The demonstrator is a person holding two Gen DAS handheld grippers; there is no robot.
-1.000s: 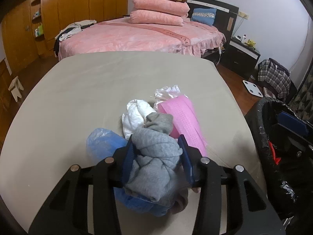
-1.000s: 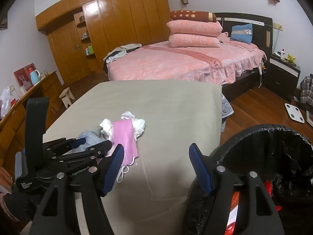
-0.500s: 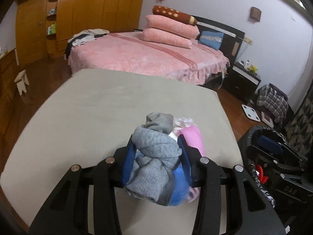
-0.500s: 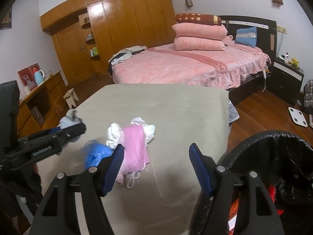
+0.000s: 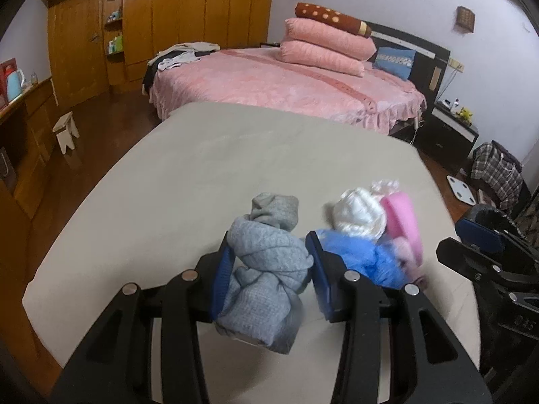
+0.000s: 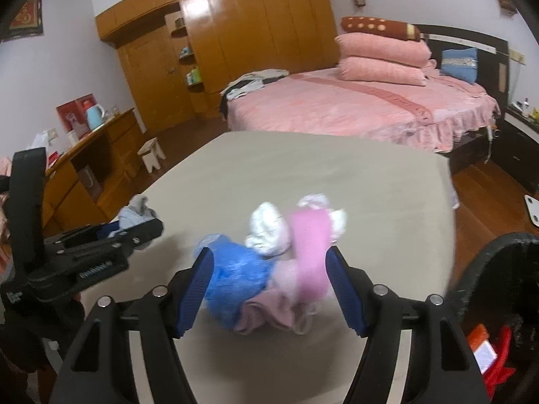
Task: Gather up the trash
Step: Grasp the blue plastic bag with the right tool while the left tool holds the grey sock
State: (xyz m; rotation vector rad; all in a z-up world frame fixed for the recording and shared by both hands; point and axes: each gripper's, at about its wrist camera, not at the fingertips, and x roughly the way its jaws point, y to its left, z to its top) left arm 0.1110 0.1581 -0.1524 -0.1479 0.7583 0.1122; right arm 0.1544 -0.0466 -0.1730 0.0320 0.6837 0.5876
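My left gripper [image 5: 267, 271] is shut on a grey knitted cloth [image 5: 266, 269] and holds it above the beige table [image 5: 202, 175]; it also shows at the left of the right wrist view [image 6: 134, 232]. A pile stays on the table: a blue plastic bag [image 6: 232, 269], a white crumpled wad [image 6: 267, 232], a pink face mask [image 6: 308, 245] and a pale pink cloth [image 6: 266, 309]. My right gripper [image 6: 269, 286] is open, its fingers on either side of the pile. The pile also shows in the left wrist view [image 5: 370, 232].
A bin with a black bag [image 6: 498, 303] stands at the table's right edge, with red and white trash inside. A pink bed [image 6: 353, 107] lies beyond the table. Wooden wardrobes [image 6: 235, 43] and a side cabinet [image 6: 84, 168] are to the left.
My left gripper has lifted the grey cloth off the pile and carried it left. My right gripper has moved left from the bin to straddle the pile.
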